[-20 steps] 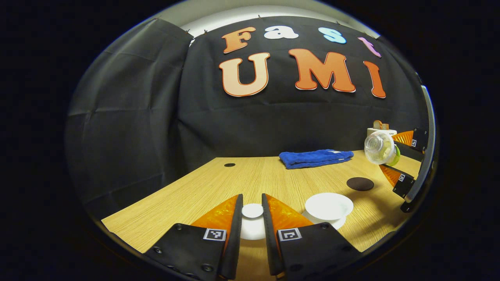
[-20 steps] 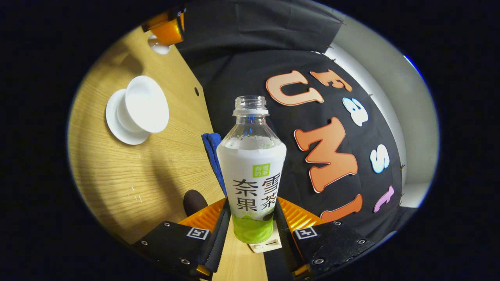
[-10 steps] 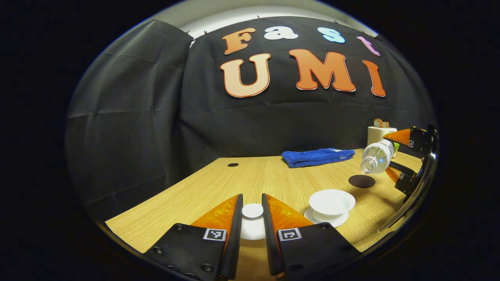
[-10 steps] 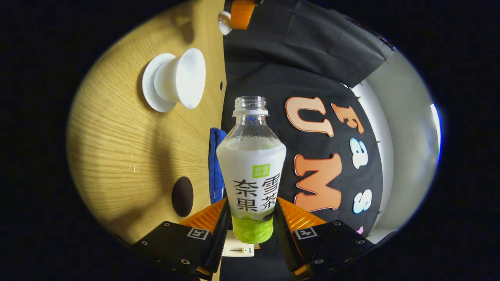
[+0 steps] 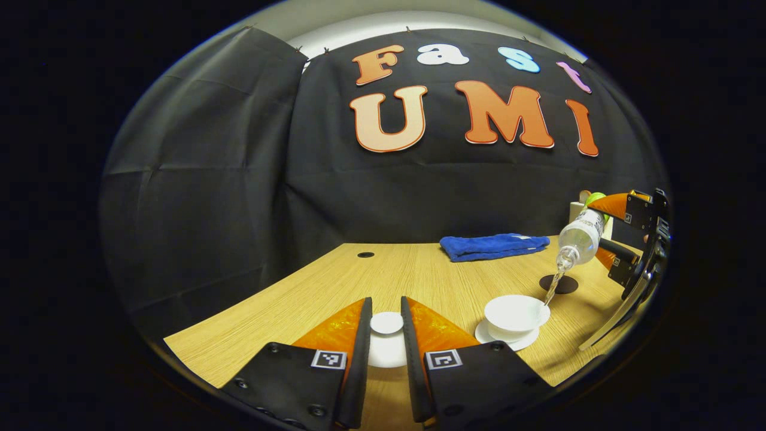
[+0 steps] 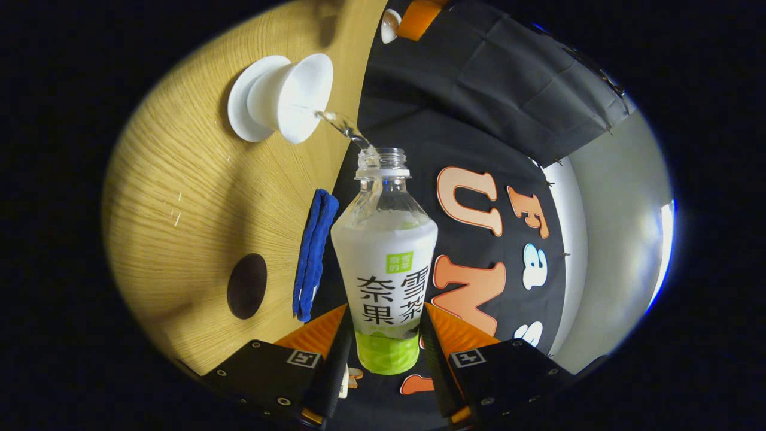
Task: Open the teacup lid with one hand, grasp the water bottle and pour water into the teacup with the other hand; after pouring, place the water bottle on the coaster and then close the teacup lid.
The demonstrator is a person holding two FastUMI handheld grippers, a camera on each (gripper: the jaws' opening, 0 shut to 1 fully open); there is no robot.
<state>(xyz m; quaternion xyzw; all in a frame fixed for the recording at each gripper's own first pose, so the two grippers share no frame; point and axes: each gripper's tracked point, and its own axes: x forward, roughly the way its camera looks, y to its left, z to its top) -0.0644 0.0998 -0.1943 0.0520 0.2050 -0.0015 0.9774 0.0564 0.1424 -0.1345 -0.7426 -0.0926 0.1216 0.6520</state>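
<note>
My right gripper (image 6: 383,353) is shut on the water bottle (image 6: 385,272), an uncapped clear bottle with a white and green label. The bottle is tipped over and a thin stream of water runs from its mouth into the white teacup (image 6: 293,99) on its saucer (image 6: 239,114). In the left gripper view the same bottle (image 5: 579,236) pours into the teacup (image 5: 514,312), held by the right gripper (image 5: 604,230). My left gripper (image 5: 386,335) is shut on the knob of the white teacup lid (image 5: 386,323), lifted left of the cup. The dark round coaster (image 5: 559,284) (image 6: 246,285) lies beyond the cup.
A folded blue cloth (image 5: 494,246) (image 6: 311,254) lies at the back of the wooden table (image 5: 299,299). A white box (image 5: 577,209) stands at the far right behind the bottle. A small round hole (image 5: 365,255) sits in the tabletop near the back wall.
The right gripper has tilted the bottle further and brought its mouth over the teacup; water now streams out. The left gripper still holds the lid in about the same place.
</note>
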